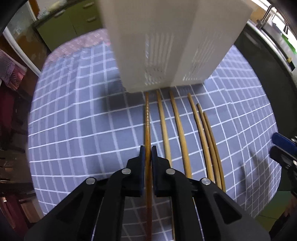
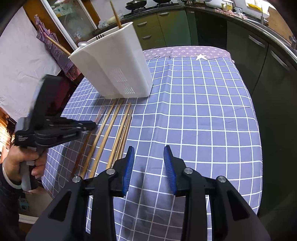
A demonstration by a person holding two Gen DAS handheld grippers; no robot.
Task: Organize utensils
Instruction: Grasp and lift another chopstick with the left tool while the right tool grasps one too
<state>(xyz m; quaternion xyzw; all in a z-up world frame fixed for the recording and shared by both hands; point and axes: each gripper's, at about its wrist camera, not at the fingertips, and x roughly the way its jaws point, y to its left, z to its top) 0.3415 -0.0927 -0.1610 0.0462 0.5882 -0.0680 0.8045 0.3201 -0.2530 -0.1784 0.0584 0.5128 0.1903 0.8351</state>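
On the counter (image 2: pixel 204 111), under its checked cloth, the white holder (image 2: pixel 115 68) is standing ready, chopsticks already inside. I'm laying my left tool (image 1: pixel 148 152) shut on the darkest chopstick (image 1: pixel 147 120) — leftmost of the row — while my right tool (image 2: pixel 149 161) is hovering part-open, empty. No readable labels.

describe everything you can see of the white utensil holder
The white utensil holder is a tall, plastic-looking tub with slightly tapered sides and rows of small drainage slots near its base. It stands upright on the checked tablecloth, just beyond the tips of the loose chopsticks. One chopstick already sticks up from its open top; another leans out sideways.
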